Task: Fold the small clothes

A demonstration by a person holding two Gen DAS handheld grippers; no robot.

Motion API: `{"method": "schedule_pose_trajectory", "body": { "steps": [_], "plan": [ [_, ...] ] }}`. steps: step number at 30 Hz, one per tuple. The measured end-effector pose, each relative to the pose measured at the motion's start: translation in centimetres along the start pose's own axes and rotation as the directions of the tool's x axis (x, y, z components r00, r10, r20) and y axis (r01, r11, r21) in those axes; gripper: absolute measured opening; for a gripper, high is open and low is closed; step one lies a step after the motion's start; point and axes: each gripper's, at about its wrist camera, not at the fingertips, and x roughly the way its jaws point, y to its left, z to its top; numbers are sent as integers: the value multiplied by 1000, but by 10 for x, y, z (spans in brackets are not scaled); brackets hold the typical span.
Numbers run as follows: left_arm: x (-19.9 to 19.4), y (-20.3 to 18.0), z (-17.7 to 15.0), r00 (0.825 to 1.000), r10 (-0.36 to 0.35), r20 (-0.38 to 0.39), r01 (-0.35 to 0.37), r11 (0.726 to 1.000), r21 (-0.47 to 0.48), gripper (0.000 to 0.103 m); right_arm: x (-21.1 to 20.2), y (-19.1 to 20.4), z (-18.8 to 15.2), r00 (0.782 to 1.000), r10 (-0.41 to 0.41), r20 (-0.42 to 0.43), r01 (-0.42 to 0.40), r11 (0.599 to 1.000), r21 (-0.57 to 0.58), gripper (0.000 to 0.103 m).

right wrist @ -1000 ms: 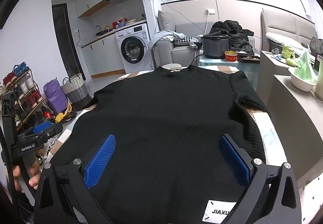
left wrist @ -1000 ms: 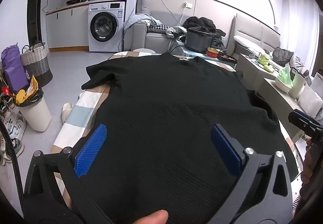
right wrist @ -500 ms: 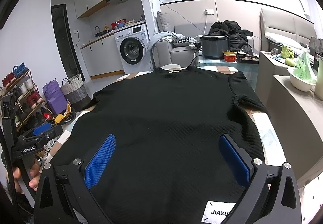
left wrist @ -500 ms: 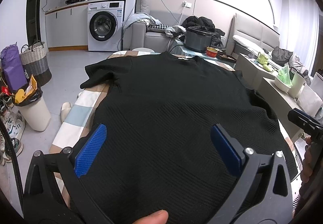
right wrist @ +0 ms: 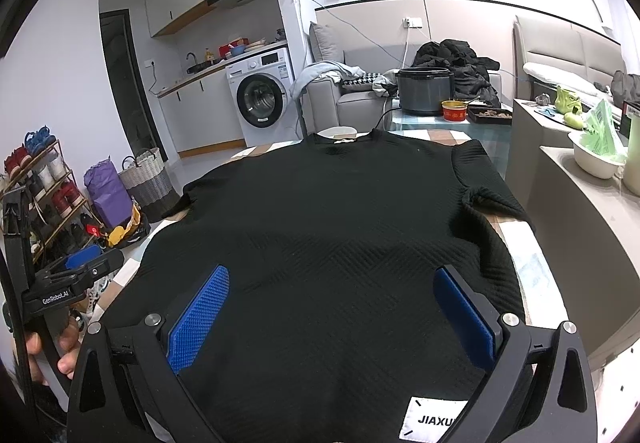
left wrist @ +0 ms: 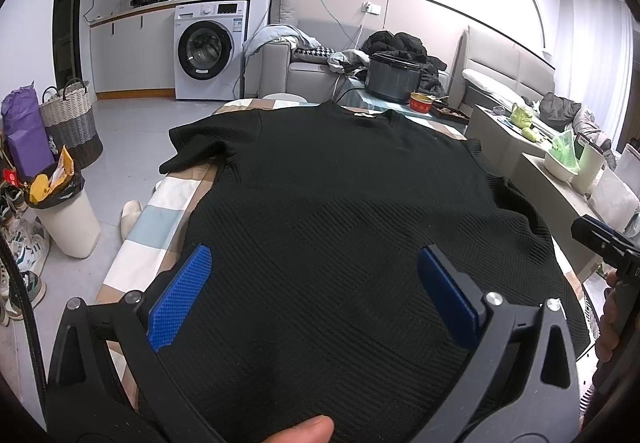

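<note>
A black shirt (left wrist: 340, 203) lies spread flat on the desk (left wrist: 156, 219), collar toward 12 o'clock and hem nearest the cameras. The checked cloth under it shows at the desk's 9 o'clock edge. The left tongs (left wrist: 314, 283) hang over the hem with their blue pads wide apart, holding nothing. The right tongs (right wrist: 330, 301) also stand wide apart and empty, above the hem near a white label (right wrist: 434, 419) at 5 o'clock. One sleeve (left wrist: 196, 147) hangs off the desk edge at 10 o'clock in the left view; the other sleeve (right wrist: 486, 191) lies at 2 o'clock in the right view. Compared with a second ago, shirt and both tongs sit almost unchanged; the views have barely shifted.
</note>
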Motion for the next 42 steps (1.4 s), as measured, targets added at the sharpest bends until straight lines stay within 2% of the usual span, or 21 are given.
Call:
{"method": "schedule_pose_trajectory", "body": {
  "steps": [42],
  "plan": [
    [1,2,0,1000,-1,-3,1,1000,-2,102,-1,-2,1,1000,-4,-2,4,1000,7,103]
  ]
}}
